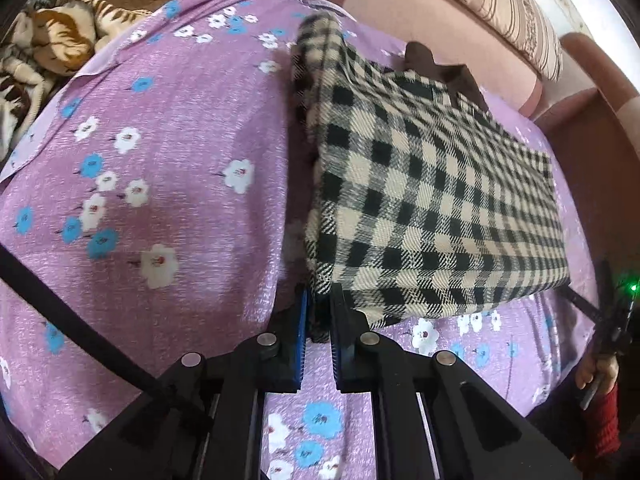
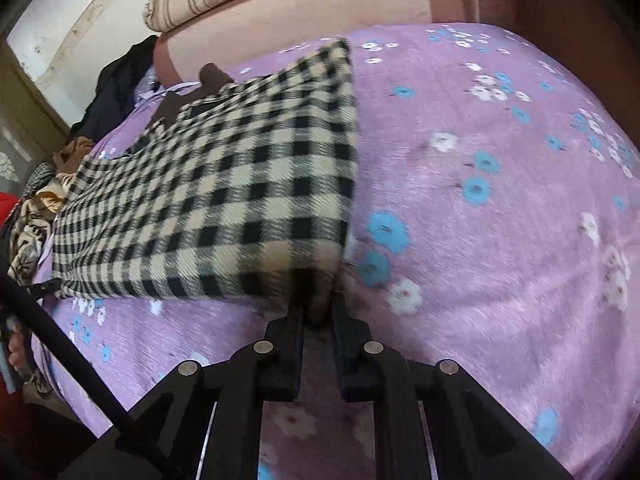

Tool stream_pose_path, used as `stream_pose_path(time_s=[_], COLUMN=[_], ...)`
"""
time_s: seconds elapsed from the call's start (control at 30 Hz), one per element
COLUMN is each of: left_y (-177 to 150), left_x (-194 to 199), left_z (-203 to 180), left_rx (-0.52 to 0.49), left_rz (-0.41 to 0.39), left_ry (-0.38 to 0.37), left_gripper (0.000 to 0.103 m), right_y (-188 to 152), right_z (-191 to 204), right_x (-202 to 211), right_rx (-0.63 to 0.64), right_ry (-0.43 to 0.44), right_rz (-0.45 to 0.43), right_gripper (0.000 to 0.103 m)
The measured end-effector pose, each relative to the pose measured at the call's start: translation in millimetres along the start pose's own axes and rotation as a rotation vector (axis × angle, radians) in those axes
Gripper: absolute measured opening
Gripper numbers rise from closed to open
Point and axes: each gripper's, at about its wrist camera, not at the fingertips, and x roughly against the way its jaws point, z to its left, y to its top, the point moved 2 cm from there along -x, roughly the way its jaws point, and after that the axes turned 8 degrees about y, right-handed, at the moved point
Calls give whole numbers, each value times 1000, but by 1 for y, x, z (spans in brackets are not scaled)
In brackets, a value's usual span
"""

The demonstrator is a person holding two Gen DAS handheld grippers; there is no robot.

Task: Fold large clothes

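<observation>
Both claws, left claw [image 1: 318, 312] and right claw [image 2: 318, 304], pinch near corners of the black-and-cream checked woollen garment [image 1: 420, 184] just ahead (mid-fold); next, probably carry them across evenly

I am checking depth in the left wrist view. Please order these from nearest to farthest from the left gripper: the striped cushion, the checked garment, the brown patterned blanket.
From the left gripper:
1. Checked garment: its near corner sits between the fingers.
2. Brown patterned blanket: far left, beyond the bed's edge.
3. Striped cushion: top right, on the sofa back.
</observation>
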Motion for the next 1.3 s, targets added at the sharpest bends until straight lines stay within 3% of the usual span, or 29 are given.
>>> stream_pose_path(time_s=[0.1, 0.2, 0.27, 0.33, 0.4, 0.57, 0.7, 0.77, 0.83, 1.1, 1.2, 1.27, 1.3], left_y=[4, 14, 24, 37, 50, 88, 102, 110, 116, 130, 130, 130, 130], left_x=[18, 40, 52, 55, 51, 19, -15, -31, -42, -50, -44, -37, -33], left_z=[13, 26, 31, 22, 6, -45, -59, -54, -45, -11, -2, 7, 13], left_rx=[8, 39, 101, 134, 136, 104, 73, 80, 102, 197, 237, 265, 281], left_rz=[-41, -138, -201, -241, -274, -273, -233, -218, -205, -203, -213, -237, -248], left_ry=[18, 76, 18, -25, -35, -144, -101, -35, -6, -33, -26, 38, 87], left_gripper=[20, 20, 21, 42, 51, 52, 52, 51, 44, 43, 42, 45, 51], right_y=[-1, 3, 12, 29, 44, 86, 101, 106, 116, 148, 148, 146, 145], right_z=[-9, -6, 7, 25, 43, 108, 144, 145, 133, 14, -37, -56, -65], right_x=[26, 53, 61, 51, 35, -43, -99, -118, -130, -104, -85, -73, -66], right_rx=[-7, 20, 34, 43, 37, 43, 8, 1, -35, -275, -407, -442, -454], right_ry=[-90, -84, -22, 78, 162, 389, 524, 484, 435, 287, 290, 226, 185], right_rz=[-57, -149, -195, -212, -202, -114, -32, -15, -27, -176, -232, -261, -272], right_gripper=[14, 16, 18, 18, 18, 18, 18, 18, 18, 16, 13, 19, 19])
